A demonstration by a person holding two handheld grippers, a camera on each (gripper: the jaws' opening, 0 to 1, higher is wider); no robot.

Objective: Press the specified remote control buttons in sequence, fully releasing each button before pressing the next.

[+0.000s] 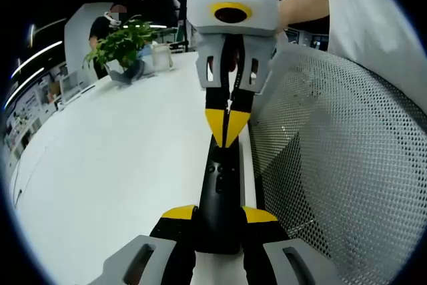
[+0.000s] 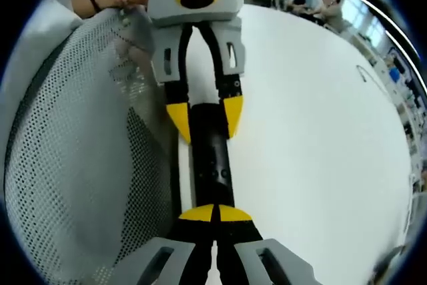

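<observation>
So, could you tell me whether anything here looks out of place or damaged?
Nothing stands out. The black remote lies flat on the white table beside the mesh chair back, held at one end by the left gripper, with the right gripper's closed tips on its other end.

bg: white table [image 1: 113, 158] | mesh chair back [image 1: 340, 165] | potted plant [image 1: 123, 45] far edge | ceiling lights

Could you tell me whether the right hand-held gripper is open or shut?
Shut: the right hand-held gripper has its yellow tips together on the remote.
</observation>
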